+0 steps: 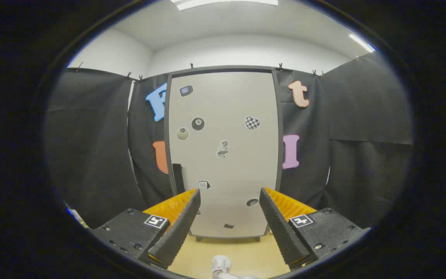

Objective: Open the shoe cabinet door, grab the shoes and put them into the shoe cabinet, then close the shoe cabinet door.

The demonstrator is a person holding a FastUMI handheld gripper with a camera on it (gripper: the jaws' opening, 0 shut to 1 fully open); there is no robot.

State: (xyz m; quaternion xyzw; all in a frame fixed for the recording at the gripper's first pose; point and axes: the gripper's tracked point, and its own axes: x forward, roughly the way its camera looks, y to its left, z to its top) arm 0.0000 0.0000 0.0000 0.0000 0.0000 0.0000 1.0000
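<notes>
A tall pale shoe cabinet (223,151) stands straight ahead against the black cloth, its door shut and dotted with small stickers. A dark handle (177,176) sits on the door's left edge, just above and left of my left fingertip. My gripper (229,195) is open and holds nothing; the lower part of the door shows between the fingers, some way beyond them. A white shoe (222,266) lies on the tan floor below and between the fingers, only its tip in sight.
Black cloth walls close in the booth on both sides of the cabinet. The cabinet rests on short feet on the tan floor (242,254). A small coloured object (76,217) peeks out low at the left.
</notes>
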